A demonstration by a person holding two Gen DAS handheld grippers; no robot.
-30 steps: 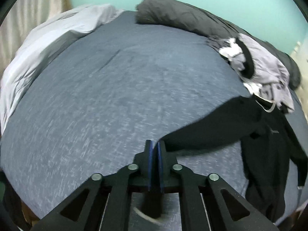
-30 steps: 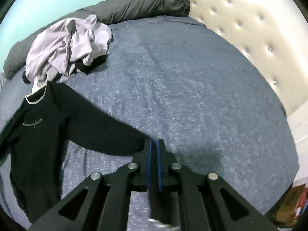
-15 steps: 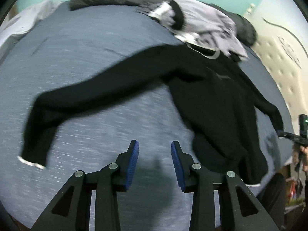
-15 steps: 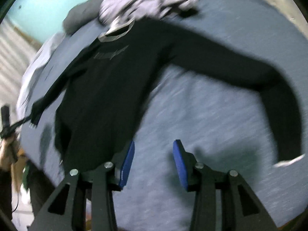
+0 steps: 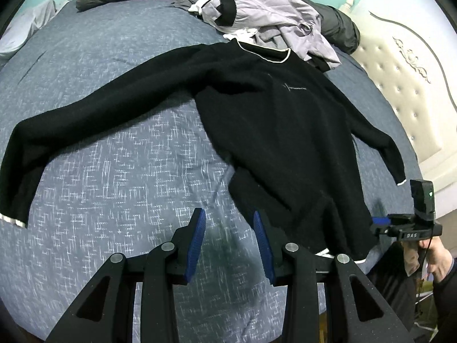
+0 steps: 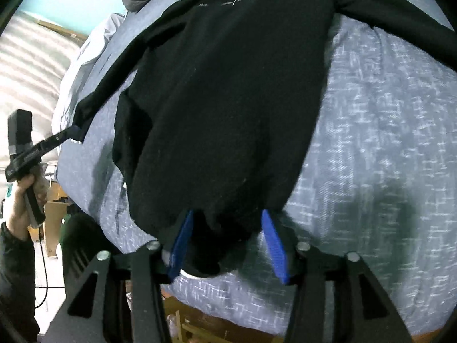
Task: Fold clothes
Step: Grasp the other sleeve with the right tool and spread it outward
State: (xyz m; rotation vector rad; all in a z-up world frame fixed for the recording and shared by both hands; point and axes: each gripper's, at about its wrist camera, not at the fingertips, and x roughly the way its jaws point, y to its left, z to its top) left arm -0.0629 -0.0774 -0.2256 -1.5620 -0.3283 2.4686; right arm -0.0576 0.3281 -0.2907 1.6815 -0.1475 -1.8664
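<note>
Two bottom corners of the black long-sleeved knit sweater (image 5: 274,131), lying front-up with sleeves spread on the blue-grey patterned bedspread (image 5: 108,177), look like the targets, so each pinch should bite well past the white-trimmed hem for an even lift. Right gripper (image 6: 228,237) points steeply down at the near hem; its blue pads are closing with a bunch of black cloth between them, not yet pressed. Left gripper (image 5: 228,237) tilts down just beside the other hem corner, jaws parted and empty, one pad overlapping the sweater's edge. A crumpled lilac garment pile (image 5: 274,20) lies just beyond the collar.
</note>
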